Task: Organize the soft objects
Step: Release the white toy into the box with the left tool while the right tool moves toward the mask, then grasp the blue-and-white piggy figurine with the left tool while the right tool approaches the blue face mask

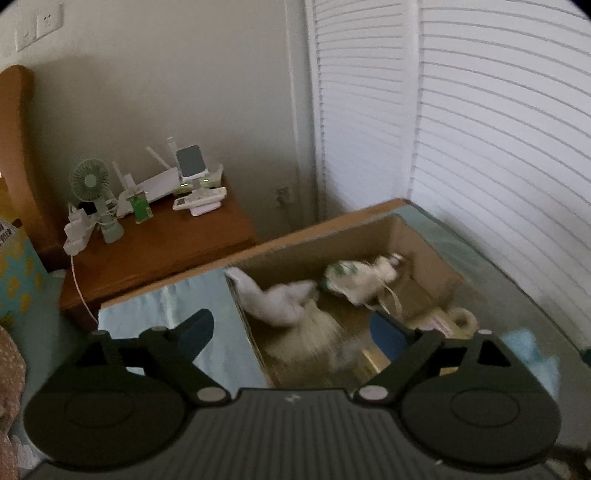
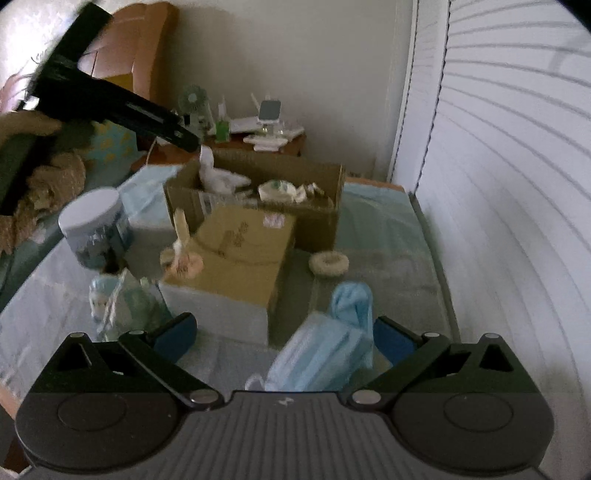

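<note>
Bedroom, everything laid out on the bed [image 2: 388, 236] by the shuttered doors. Right gripper [image 2: 284, 339] is spread wide with nothing pinched. The blue cloth [image 2: 325, 354] lies right between its fingers toward the bed's near edge, long axis running away from it. Left gripper [image 1: 295, 332] hangs released over the cardboard box [image 1: 424, 254] of white soft bits.

A bedroom in a home. A bed with a pale blue sheet [image 2: 373, 236] fills the lower half of both views, with a curved wooden headboard [image 2: 147, 44] at upper left. Beside it stands a wooden nightstand [image 1: 159, 240] carrying a small green desk fan [image 1: 90, 182], a white router [image 1: 159, 186] and a charger. White louvred closet doors [image 1: 480, 129] run down the right side, and a wall switch plate [image 1: 38, 27] sits at top left.
</note>
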